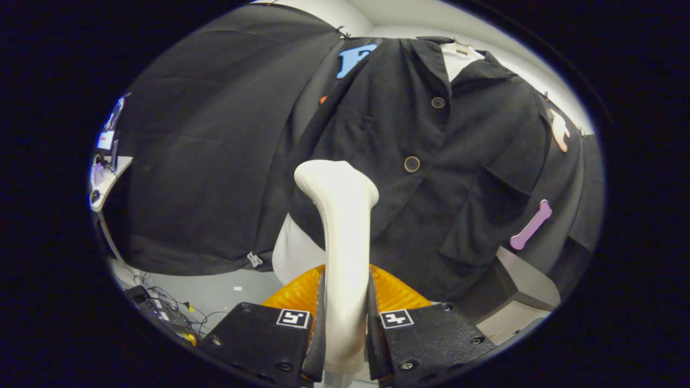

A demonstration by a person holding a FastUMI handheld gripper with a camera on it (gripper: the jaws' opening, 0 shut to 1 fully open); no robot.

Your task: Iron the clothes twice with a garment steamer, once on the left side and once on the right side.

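Black cloth is being shown draped across the booth behind one dark jacket (431, 178), which is hanging from a pale hanger (461, 49) ahead of the fingers. Two round buttons (412, 164) are being displayed down its front, with one flap pocket lower on its side. One white garment steamer (342, 237) is being gripped by the gripper (343, 323), both fingers pressed closed against its handle, its head raised just before the jacket's left panel. Orange ribbing (294, 293) is being glimpsed behind the handle. Cables (161, 310) are lying on the floor.
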